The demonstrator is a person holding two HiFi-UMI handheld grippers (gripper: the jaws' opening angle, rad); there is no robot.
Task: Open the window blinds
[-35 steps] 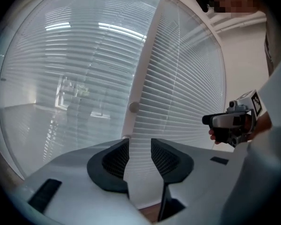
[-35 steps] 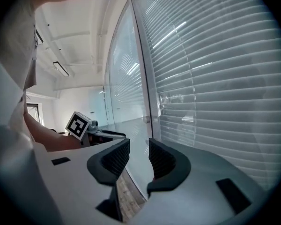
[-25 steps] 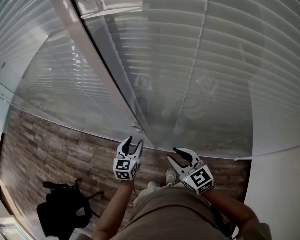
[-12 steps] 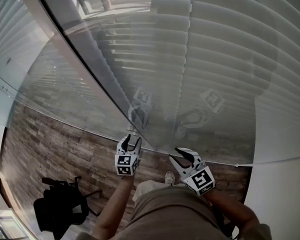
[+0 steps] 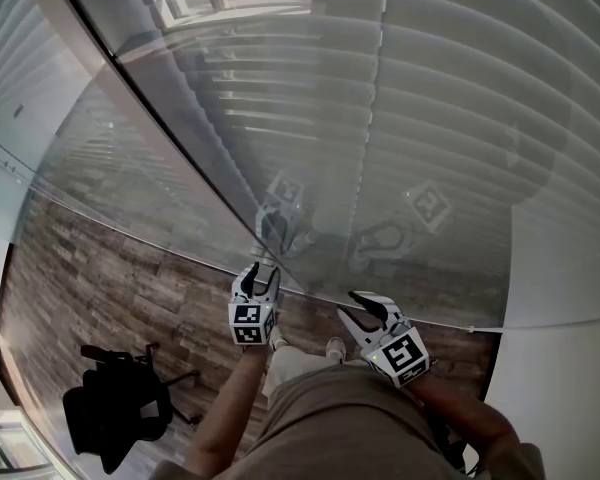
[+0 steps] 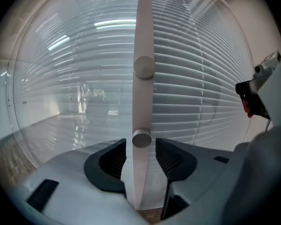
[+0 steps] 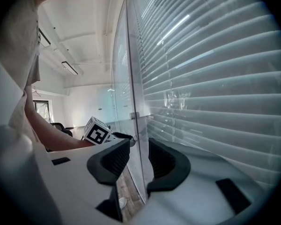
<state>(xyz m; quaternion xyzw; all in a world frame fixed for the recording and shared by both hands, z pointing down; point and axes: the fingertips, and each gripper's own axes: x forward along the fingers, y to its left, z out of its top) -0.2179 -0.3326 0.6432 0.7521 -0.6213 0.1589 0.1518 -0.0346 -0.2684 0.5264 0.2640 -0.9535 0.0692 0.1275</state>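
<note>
White slatted blinds [image 5: 460, 118] hang shut behind a glass wall, also seen as blinds [image 6: 201, 93] and blinds [image 7: 215, 78]. A white upright strip [image 6: 143, 32] on the glass carries two round knobs. My left gripper [image 6: 140, 146] is open, its jaws on either side of the lower knob [image 6: 141, 138] with a small gap each side. In the head view this left gripper [image 5: 260, 274] sits against the foot of the frame post [image 5: 180, 138]. My right gripper [image 5: 366, 310] stands open, close to the glass; in its own view the right gripper [image 7: 138, 149] straddles a glass edge.
A black office chair [image 5: 115, 408] stands at the lower left on the wood-look floor [image 5: 100, 278]. A white wall [image 5: 570, 388] closes the right side. The person's shoes [image 5: 335, 348] are just short of the glass. Reflections of both grippers show in the pane.
My left gripper has moved forward to the strip and its jaws have narrowed around the lower knob. The right gripper has hardly moved.
</note>
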